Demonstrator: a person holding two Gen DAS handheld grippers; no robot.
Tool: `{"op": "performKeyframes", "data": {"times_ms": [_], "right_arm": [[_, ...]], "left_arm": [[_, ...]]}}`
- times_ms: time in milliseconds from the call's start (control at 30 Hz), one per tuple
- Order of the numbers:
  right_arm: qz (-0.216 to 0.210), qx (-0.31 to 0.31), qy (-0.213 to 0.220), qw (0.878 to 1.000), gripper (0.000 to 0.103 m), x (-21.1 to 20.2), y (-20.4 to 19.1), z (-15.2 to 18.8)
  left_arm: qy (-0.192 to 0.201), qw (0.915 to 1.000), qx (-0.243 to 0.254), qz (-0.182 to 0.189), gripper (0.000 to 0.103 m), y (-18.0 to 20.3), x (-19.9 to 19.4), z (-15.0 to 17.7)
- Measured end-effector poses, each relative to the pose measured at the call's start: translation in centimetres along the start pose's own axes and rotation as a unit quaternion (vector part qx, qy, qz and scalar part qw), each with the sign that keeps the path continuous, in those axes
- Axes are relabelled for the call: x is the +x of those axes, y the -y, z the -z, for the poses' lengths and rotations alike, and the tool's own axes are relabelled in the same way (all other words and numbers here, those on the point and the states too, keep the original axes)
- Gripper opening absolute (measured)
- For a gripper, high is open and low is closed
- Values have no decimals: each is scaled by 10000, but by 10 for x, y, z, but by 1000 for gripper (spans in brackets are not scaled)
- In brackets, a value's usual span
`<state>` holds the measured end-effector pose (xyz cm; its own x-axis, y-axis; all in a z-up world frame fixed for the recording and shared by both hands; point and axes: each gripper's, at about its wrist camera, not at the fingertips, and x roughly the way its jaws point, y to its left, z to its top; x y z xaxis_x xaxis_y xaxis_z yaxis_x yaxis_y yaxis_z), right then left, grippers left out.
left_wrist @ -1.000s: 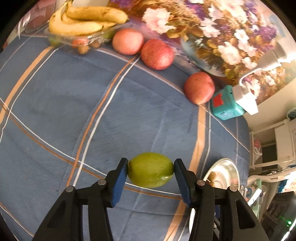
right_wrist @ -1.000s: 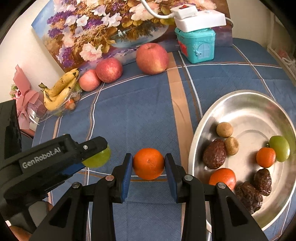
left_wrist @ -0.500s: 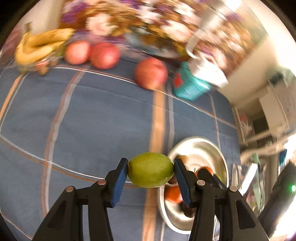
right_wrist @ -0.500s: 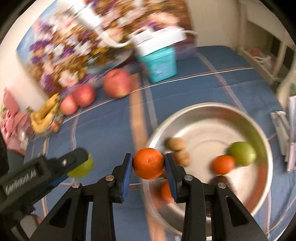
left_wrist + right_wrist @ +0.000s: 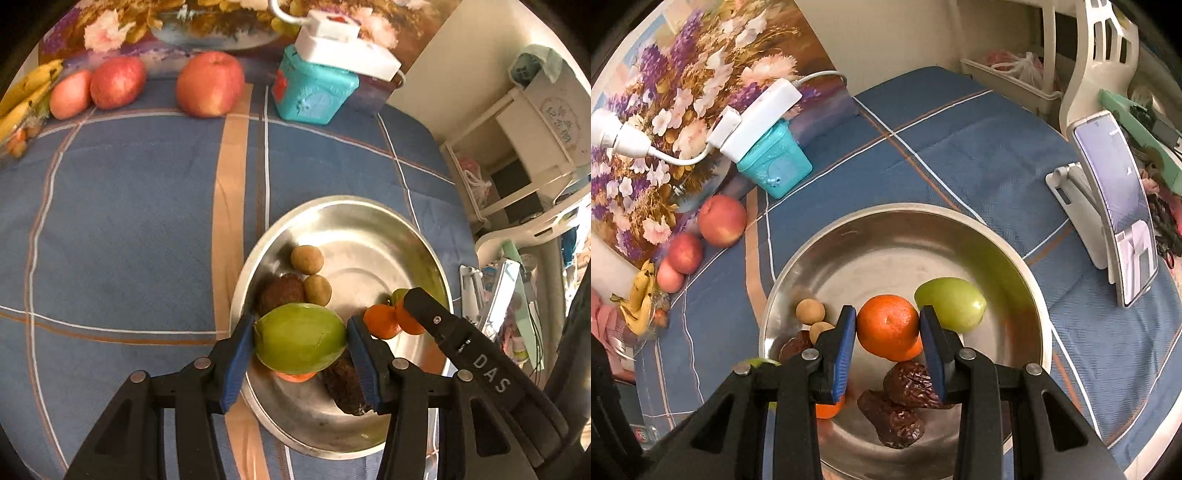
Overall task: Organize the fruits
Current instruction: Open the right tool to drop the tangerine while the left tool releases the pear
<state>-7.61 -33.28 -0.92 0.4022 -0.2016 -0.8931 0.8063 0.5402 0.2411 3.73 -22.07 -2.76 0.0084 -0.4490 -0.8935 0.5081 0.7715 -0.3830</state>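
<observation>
A steel bowl [image 5: 369,229] sits on the blue checked cloth and holds two small brown round fruits [image 5: 306,258], dark wrinkled dates [image 5: 908,380], a green fruit [image 5: 951,302] and oranges. My left gripper [image 5: 301,352] is shut on a large green fruit [image 5: 299,338], held above the bowl's near-left rim. My right gripper [image 5: 888,345] is shut on an orange [image 5: 886,326] above the bowl's [image 5: 886,251] middle. One finger of the right gripper [image 5: 443,321] reaches over the bowl from the right, close beside my left one.
Three red apples [image 5: 210,83] and a bunch of bananas [image 5: 22,99] lie along the far edge by a floral painting. A teal box [image 5: 314,92] carries a white power strip. A phone on a stand [image 5: 1115,221] stands right of the bowl, near the table's edge.
Both grippers have swung right from over the bare cloth to above the steel bowl, each still gripping its fruit. Both wrists have rolled, so the views have turned.
</observation>
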Motion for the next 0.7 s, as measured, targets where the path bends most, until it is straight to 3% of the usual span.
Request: {"op": "performKeyframes", "data": {"times_ms": [200,367,567,700], "right_arm": [[-150,92,-88,9998,38,2,3,2],[-184,183,-120,9996,38,2,4,1],[-173,148,-84,9997,39,-1,4,2],[-149,173,-39,9997,48,-4,5,2]], "left_arm": [[-145,9996,-187,128,61,-9,4,2],[-207,9981,-374,441,67,-19,2,2],[-173,9979,-391,478,71,-25,-7,5],[-179,9970,-497,559,74,-29,-9,5]]}}
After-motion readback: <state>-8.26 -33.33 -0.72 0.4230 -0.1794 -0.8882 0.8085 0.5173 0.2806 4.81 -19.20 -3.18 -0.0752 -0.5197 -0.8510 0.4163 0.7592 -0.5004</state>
